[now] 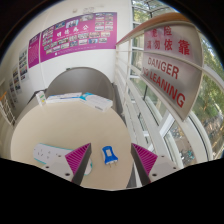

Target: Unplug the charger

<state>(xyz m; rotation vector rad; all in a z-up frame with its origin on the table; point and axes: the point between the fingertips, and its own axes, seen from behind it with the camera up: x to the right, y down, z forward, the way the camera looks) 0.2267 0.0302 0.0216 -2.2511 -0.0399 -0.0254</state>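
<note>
A small blue charger (109, 154) with white prongs lies on the beige tabletop (75, 125), between my two fingers with a clear gap on each side. My gripper (111, 160) is open; its magenta pads (79, 157) stand left and right of the charger. A white power strip (50, 155) lies on the table just left of the left finger. Another white and blue device (88, 98) lies farther ahead near the table's far end.
The round table ends ahead at a curved grey bench (75, 80). A glass wall with a red "DANGER" sign (168, 75) runs along the right. A wall with pink posters (70, 38) stands beyond.
</note>
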